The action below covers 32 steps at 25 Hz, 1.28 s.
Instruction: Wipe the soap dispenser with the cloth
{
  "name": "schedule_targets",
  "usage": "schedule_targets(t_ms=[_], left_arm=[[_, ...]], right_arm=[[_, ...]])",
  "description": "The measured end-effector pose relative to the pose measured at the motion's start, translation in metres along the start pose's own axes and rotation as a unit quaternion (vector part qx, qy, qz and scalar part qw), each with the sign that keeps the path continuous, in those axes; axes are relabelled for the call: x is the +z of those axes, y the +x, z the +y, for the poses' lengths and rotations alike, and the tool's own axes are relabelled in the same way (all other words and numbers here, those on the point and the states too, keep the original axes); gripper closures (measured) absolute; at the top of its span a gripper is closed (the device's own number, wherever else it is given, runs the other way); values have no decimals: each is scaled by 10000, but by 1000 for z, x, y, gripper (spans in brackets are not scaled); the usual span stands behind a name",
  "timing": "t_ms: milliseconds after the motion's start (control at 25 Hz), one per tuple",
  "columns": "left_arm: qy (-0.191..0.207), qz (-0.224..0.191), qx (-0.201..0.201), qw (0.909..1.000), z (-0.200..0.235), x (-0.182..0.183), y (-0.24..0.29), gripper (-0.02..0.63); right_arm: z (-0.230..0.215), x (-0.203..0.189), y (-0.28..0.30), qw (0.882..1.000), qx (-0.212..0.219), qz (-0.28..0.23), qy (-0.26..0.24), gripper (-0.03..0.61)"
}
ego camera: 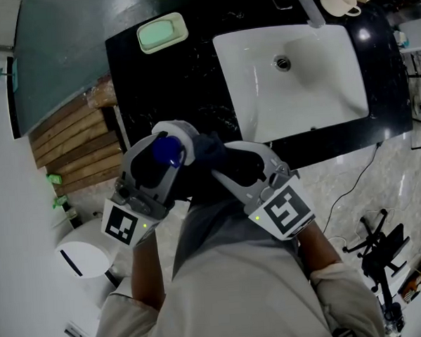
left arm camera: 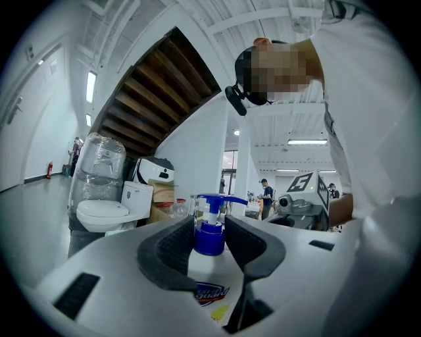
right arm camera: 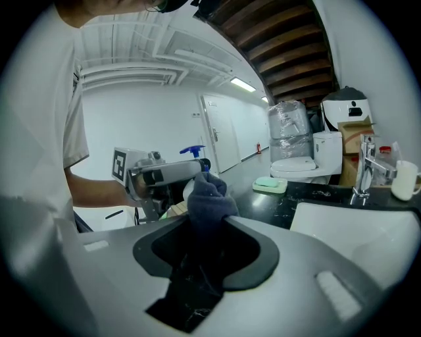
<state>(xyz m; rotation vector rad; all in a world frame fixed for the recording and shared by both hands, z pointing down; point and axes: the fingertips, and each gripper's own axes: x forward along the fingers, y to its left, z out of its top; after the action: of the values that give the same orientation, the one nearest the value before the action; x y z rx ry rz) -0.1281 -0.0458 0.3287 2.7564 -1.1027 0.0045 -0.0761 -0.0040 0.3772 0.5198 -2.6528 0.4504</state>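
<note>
L: left gripper clenched on upright soap dispenser, blue pump on top | R: right gripper grasping dark cloth, bunched end at the bottle's side | where: lower centre of head view, by black counter edge | beyond: white sink upper right, green soap dish upper left

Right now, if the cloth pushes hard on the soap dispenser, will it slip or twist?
Probably rigid: the dispenser is a plastic bottle clamped between the left gripper's textured pads, so slipping seems unlikely. Its glossy body could twist under a sideways push from the cloth. The thin pump neck looks weakest.
</note>
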Motion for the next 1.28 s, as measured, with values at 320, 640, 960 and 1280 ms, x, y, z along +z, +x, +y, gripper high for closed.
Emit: schedule_targets(t_ms=[320, 640, 960, 1280], left_arm=[[0, 16, 2, 10000, 0, -1, 0, 485], [-11, 17, 7, 10000, 1, -1, 0, 485], [-1, 12, 34, 10000, 0, -1, 0, 485], [17, 13, 32, 10000, 0, -2, 0, 485]], right_arm=[[-4, -14, 6, 9998, 3, 156, 121, 446], [-5, -30, 12, 9992, 4, 330, 222, 446], [-9, -45, 20, 9983, -6, 470, 345, 446], [-11, -55, 26, 9975, -39, 647, 271, 446]])
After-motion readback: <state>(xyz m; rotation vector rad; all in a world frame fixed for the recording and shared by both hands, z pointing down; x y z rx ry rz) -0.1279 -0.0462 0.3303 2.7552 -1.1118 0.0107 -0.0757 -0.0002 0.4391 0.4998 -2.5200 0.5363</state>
